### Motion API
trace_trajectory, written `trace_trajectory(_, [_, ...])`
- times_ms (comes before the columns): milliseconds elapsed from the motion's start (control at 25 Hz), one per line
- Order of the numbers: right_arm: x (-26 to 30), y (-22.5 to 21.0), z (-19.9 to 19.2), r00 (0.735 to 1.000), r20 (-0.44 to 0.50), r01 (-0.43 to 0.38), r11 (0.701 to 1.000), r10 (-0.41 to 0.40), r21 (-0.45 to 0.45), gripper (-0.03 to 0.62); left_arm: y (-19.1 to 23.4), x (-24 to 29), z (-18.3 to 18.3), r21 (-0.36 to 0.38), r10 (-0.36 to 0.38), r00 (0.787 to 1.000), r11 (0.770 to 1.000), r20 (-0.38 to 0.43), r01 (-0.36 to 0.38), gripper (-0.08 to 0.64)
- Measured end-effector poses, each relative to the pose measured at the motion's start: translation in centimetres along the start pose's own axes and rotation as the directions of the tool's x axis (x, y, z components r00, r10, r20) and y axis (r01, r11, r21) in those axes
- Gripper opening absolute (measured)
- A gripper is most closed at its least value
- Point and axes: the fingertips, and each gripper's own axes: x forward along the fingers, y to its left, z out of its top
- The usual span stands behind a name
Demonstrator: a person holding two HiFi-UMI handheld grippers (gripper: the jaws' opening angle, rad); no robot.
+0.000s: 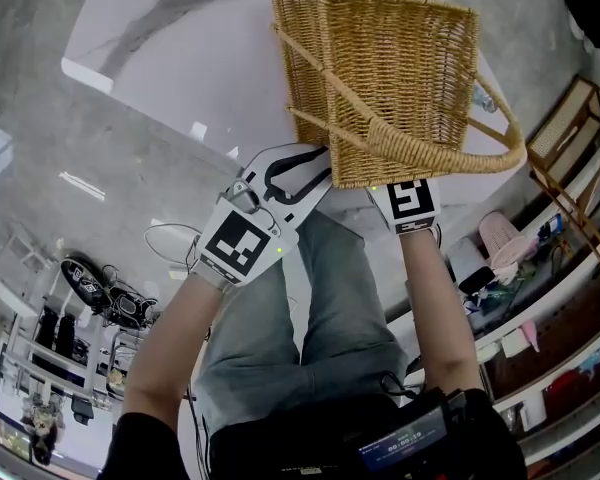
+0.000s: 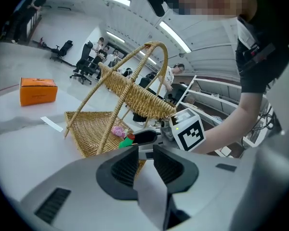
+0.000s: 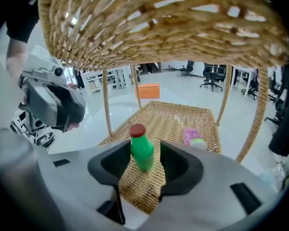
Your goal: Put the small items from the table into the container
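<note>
Progress is judged partial: in the basket (image 1: 400, 78) at the table's (image 1: 180, 58) near edge lies a pink item (image 3: 192, 137); a bottle (image 3: 141, 150) is pinched there by the right gripper (image 3: 145, 148), the rim by the left gripper (image 2: 145, 150). An orange box (image 3: 148, 90) is outstanding.

My head view looks steeply down on the surface (image 1: 160, 58); both gripper views sit low and close, sharing the basket (image 1: 400, 78) with it.
</note>
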Motion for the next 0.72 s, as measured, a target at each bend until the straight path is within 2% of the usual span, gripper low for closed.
trace_trajectory(240, [-1.4, -0.1, -0.5, 0.999, 0.035, -0.008, 1.000, 0.008, 0.011, 0.179, -1.4, 0.9, -0.2, 0.014, -0.012, 1.000, 1.000, -0.011, 0.012, 0.077])
trace_trajectory(720, [-5.7, -1.5, -1.1, 0.995, 0.097, 0.023, 0.998, -0.029, 0.065, 0.179, -4.6, 4.0, -0.2, 0.058, -0.072, 0.996, 0.996, -0.054, 0.075, 0.077])
